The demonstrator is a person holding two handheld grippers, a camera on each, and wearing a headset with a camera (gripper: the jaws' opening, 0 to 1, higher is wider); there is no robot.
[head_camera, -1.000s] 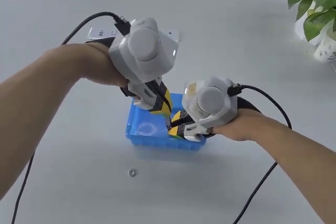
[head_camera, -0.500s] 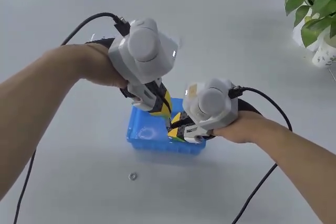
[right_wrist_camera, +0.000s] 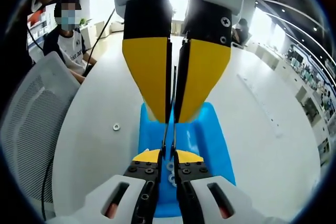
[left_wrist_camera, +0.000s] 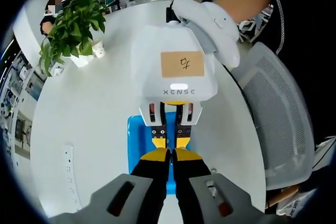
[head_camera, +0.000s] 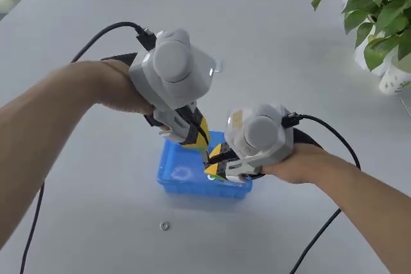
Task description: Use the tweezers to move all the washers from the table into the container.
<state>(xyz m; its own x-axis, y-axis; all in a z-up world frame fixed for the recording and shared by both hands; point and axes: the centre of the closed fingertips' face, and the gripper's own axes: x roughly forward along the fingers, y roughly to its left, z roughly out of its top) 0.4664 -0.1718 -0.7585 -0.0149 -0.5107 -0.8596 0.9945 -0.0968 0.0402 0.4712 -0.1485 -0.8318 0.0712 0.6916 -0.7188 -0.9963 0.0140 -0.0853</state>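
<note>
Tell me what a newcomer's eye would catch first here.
Two white handheld grippers, left gripper and right gripper, meet fingertip to fingertip over the blue plastic container at mid-table, thin dark tweezers between their yellow fingers. One small metal washer lies on the white table, apart from the container.

In the head view the left gripper (head_camera: 194, 137) and right gripper (head_camera: 216, 162) cover the right half of the container (head_camera: 174, 174) and their own 4 jaw tips. Above the container the tweezers (right_wrist_camera: 172, 98) end behind the right jaws, grip unclear; washers (right_wrist_camera: 171, 174) inside sit partly covered.
</note>
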